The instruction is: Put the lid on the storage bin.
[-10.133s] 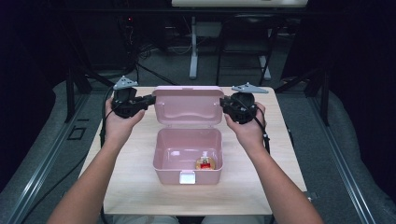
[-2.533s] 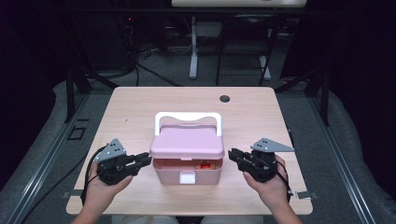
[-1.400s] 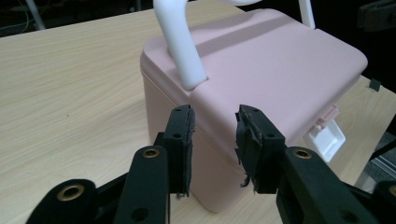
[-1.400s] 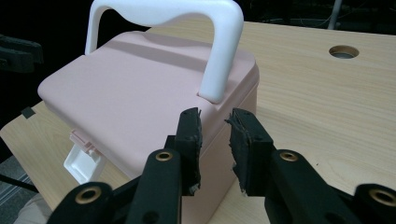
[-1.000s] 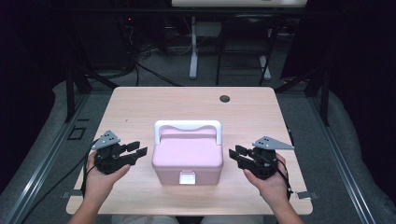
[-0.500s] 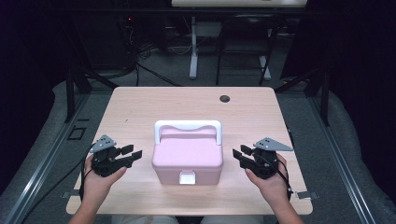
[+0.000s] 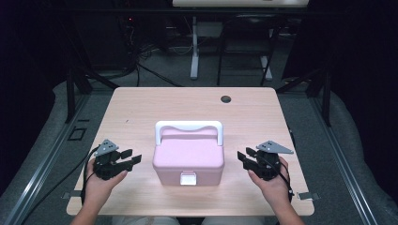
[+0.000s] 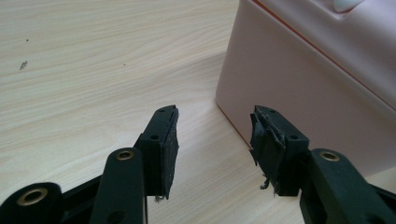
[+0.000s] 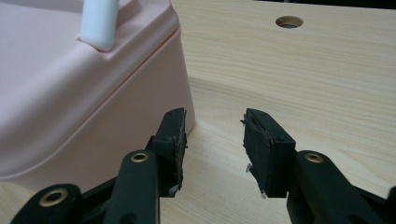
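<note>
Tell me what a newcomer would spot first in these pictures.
The eye goes first to the pink lidded box with its white handle raised, shut and standing near the front middle of the pale wooden table. Next come the two black tools flanking it, the left tool and the right tool, each held in a hand, jaws apart with nothing between them, pointing at the box's sides. A small dark hole marks the table's far edge.
</note>
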A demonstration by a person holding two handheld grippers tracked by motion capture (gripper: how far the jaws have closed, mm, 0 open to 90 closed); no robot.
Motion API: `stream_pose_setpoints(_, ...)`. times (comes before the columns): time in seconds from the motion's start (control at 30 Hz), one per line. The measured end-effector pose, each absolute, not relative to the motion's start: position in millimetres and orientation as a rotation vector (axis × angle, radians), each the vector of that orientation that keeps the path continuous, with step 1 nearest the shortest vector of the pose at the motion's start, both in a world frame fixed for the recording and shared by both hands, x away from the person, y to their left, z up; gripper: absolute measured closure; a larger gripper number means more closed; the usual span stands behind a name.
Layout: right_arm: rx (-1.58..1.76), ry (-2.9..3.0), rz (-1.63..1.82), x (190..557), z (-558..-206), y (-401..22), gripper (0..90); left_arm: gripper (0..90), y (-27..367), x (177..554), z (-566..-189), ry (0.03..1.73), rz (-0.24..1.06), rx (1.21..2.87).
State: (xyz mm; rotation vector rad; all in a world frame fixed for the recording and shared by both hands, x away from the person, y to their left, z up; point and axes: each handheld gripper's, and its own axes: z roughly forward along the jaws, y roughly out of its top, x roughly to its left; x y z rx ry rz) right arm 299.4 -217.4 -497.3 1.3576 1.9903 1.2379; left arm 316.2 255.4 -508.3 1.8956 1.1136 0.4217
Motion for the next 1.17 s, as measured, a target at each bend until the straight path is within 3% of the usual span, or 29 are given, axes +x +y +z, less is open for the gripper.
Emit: stream_pose_setpoints(1.17,1.410,2.017,1.151,317,-537,-219,50.1,45.0,253,324,-532,1.055,0.421,1.915)
